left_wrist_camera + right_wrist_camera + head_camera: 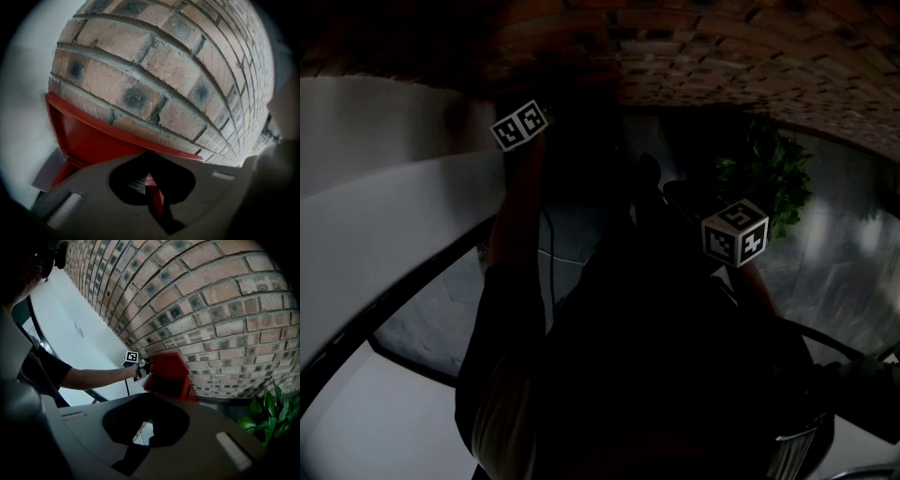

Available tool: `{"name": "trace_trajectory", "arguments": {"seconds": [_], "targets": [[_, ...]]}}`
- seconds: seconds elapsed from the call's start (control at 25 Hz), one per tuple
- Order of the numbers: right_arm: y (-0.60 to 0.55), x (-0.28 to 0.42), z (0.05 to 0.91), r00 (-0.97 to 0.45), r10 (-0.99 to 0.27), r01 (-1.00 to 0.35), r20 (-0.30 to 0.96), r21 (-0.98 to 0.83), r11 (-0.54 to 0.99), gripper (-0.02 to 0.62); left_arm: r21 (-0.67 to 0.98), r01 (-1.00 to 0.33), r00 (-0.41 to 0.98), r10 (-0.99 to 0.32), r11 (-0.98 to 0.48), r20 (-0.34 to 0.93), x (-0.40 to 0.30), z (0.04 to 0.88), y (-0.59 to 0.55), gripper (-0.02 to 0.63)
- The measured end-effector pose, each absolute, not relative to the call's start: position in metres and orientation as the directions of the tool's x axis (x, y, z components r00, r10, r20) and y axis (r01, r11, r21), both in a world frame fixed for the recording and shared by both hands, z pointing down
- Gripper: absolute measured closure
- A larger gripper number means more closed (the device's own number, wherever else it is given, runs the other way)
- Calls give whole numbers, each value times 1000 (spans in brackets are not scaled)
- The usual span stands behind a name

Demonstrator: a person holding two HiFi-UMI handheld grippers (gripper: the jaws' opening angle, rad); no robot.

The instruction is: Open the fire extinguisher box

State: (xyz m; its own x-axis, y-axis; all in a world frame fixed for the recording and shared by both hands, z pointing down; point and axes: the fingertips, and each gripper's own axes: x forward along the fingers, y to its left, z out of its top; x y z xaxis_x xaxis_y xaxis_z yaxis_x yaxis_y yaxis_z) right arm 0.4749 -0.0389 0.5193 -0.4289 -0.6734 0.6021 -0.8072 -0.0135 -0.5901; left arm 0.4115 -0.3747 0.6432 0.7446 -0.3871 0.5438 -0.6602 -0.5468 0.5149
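The red fire extinguisher box [169, 365] hangs on the brick wall, and a dark opening shows on its front. My left gripper [142, 367] is at the box's upper left edge, at the end of an outstretched bare arm. In the left gripper view the red panel [89, 136] fills the space just ahead, and the left gripper [151, 183] is shut on a thin red edge of it. My right gripper [143, 434] hangs back from the box, shut and empty. The head view is very dark and shows only the marker cubes of the left gripper [520, 125] and the right gripper [736, 232].
The brick wall [211, 296] runs behind the box. A white wall [70, 319] lies to its left. A green plant [269, 413] stands low at the right, below the box. A black cable [126, 386] hangs from the left gripper.
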Motion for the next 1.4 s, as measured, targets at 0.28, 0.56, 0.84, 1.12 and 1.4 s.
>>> {"name": "trace_trajectory", "arguments": {"seconds": [0.28, 0.56, 0.84, 1.12, 1.4], "targets": [[-55, 478, 508, -413, -708, -817, 573, -577, 9, 594, 527, -652, 754, -395, -545, 525, 419, 638, -385, 606], [-66, 482, 503, -398, -717, -828, 572, -561, 13, 594, 530, -646, 759, -390, -549, 522, 420, 638, -387, 606], [-87, 487, 512, -360, -700, -903, 616, -417, 98, 594, 499, -650, 747, -364, -573, 556, 420, 641, -377, 606], [-122, 496, 485, -337, -744, -930, 577, -327, 168, 594, 462, -614, 763, -330, -640, 556, 416, 628, -358, 606], [-120, 482, 476, -435, -743, -878, 509, -424, 224, 594, 533, -497, 854, -277, -685, 440, 403, 562, -297, 606]]}}
